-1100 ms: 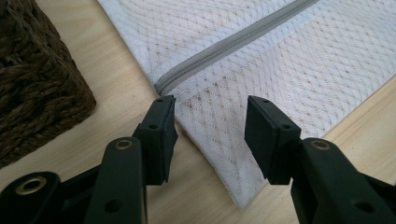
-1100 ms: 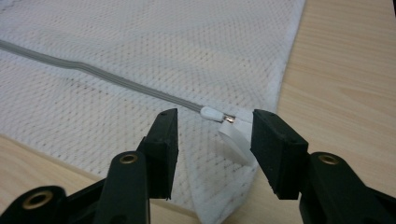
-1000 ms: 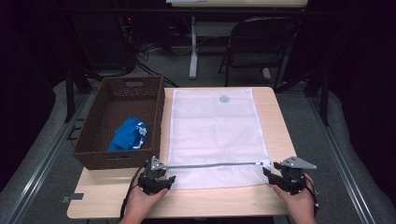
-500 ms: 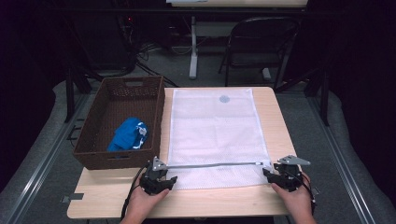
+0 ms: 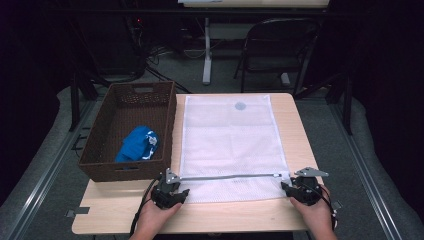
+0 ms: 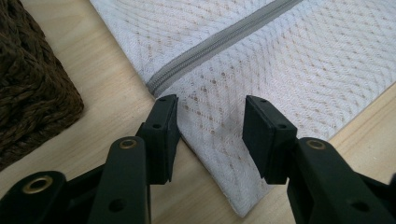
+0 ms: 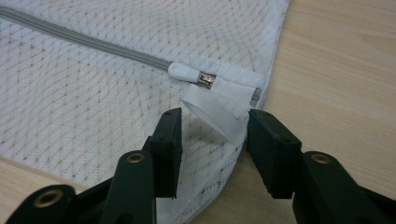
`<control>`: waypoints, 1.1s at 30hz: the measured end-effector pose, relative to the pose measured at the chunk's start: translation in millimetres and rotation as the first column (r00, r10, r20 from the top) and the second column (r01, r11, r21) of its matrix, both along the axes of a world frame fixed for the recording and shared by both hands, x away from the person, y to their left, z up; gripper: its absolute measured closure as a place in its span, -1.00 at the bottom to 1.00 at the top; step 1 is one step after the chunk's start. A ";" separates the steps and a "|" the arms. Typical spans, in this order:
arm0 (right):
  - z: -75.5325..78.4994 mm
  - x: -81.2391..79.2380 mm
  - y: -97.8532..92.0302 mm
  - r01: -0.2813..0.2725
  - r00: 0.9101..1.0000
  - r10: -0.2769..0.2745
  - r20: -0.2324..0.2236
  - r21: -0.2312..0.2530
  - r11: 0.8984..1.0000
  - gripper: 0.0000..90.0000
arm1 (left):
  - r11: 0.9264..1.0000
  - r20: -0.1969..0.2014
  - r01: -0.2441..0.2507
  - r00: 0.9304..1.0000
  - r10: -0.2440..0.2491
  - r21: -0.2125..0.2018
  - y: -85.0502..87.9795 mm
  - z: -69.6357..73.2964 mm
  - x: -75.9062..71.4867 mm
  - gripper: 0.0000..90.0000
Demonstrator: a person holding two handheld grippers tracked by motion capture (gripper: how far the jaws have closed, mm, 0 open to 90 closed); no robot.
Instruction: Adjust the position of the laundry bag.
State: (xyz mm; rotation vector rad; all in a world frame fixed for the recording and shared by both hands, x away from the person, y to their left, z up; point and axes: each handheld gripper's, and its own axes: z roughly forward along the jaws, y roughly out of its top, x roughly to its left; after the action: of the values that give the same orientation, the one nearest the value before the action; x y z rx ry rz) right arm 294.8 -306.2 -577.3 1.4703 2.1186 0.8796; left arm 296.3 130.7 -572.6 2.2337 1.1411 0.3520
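Black jaws of the left gripper (image 6: 212, 135) just closing, apart astride the white mesh bag's (image 5: 230, 145) near left corner; right gripper (image 7: 212, 147) likewise closing, apart around its webbing loop (image 7: 212, 112) beside the zipper pull (image 7: 184, 72), near the table's (image 5: 300, 125) front edge; wicker basket (image 5: 107, 170) with blue cloth (image 5: 137, 145) just left.

Both hands came in from the near edge, well apart. The left tongs (image 5: 170, 192) and the right tongs (image 5: 295, 189) had just been closing, jaws still parted.
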 end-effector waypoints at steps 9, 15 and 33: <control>1.2 -0.8 2.6 -0.008 1.000 0.008 -0.003 -0.006 1.000 0.48 | 1.000 0.020 0.000 1.000 0.000 -0.005 -0.5 -1.3 -0.5 0.44; 1.3 -1.1 2.4 -0.017 1.000 0.017 -0.002 -0.004 1.000 0.77 | 1.000 0.026 0.005 1.000 -0.004 -0.012 -0.9 -1.6 0.3 0.66; 3.7 -0.7 7.1 -0.021 1.000 0.021 0.008 -0.013 1.000 0.98 | 1.000 -0.013 0.002 1.000 -0.002 -0.030 -3.6 0.3 8.0 0.96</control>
State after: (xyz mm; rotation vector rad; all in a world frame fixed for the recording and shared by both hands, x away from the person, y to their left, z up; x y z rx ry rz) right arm 294.1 -299.1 -573.6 1.4383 2.1334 0.8763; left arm 304.3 127.1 -572.3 2.2142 1.1437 0.3180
